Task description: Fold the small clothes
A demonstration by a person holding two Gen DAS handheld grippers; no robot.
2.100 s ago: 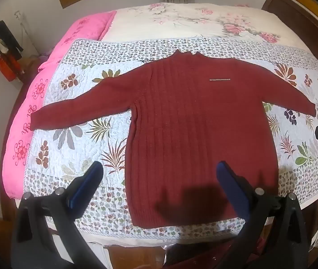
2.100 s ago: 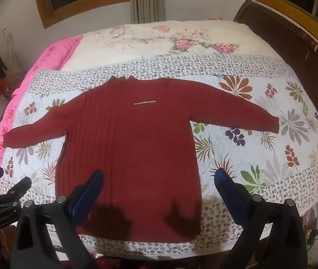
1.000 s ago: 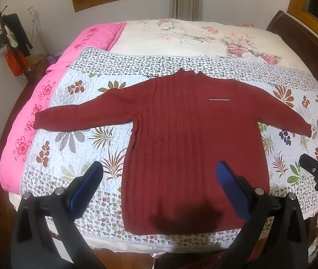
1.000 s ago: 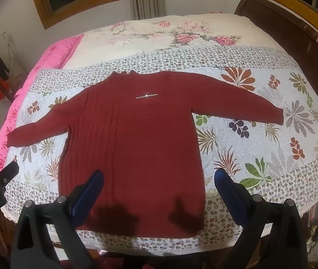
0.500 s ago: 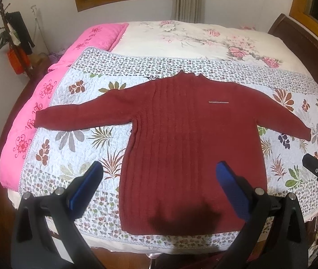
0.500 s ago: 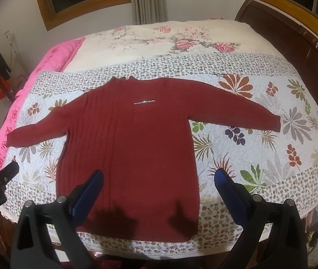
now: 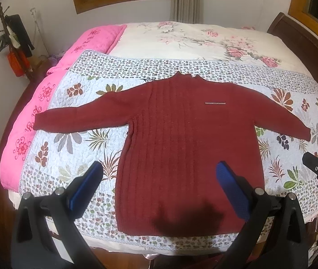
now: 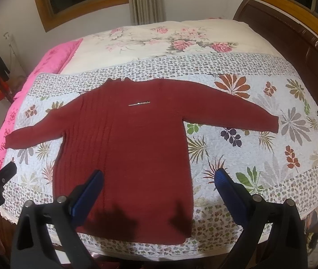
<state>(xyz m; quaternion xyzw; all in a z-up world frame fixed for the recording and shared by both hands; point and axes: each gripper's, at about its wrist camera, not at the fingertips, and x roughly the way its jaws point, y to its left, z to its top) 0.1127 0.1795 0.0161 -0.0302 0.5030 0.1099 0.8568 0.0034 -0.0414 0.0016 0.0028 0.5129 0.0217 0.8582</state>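
Sweater flat on quilt (label unreadable)

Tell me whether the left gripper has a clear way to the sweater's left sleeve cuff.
Probably yes. The left gripper is open and holds nothing, and the sweater lies flat with its left sleeve cuff uncovered on the quilt; nothing lies between.
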